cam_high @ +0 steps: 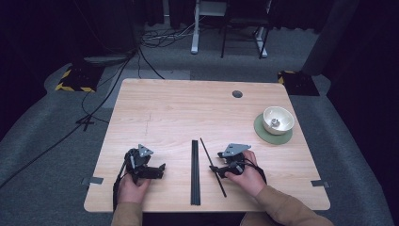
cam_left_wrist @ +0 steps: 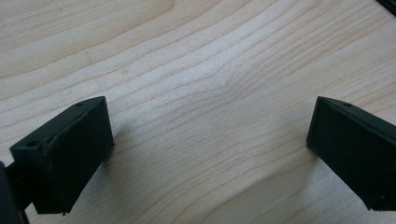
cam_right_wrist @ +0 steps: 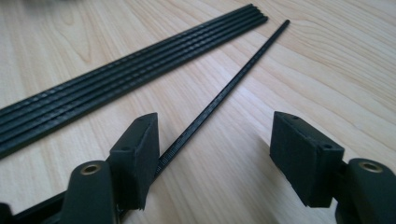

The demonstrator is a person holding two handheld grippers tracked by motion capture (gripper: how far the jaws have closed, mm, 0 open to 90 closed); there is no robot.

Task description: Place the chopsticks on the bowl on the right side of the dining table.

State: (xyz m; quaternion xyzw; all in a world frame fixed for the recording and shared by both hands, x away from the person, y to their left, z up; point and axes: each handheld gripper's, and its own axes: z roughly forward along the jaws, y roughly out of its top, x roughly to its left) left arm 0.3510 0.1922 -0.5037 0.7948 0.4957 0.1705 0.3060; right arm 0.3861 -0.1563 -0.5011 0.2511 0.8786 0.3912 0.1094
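A flat bundle of several thin black rods [cam_high: 195, 172] [cam_right_wrist: 116, 79] lies on the wooden table [cam_high: 179, 113], running from the front edge away from me. One single black rod [cam_high: 207, 153] [cam_right_wrist: 224, 91] lies apart, just right of the bundle and slightly slanted. My right gripper [cam_high: 215, 169] [cam_right_wrist: 215, 154] is open and low over the table. The single rod lies between its jaws, close against the left one, while the right jaw stands well clear of it. My left gripper [cam_high: 161, 170] [cam_left_wrist: 205, 144] rests open left of the bundle, with bare wood between its jaws.
A white bowl [cam_high: 278, 119] sits on a round green mat [cam_high: 263, 133] at the right side of the table. A cable hole [cam_high: 237, 94] is near the far edge. Tape strips [cam_high: 95, 180] mark the front corners. Cables and chair legs are on the floor beyond.
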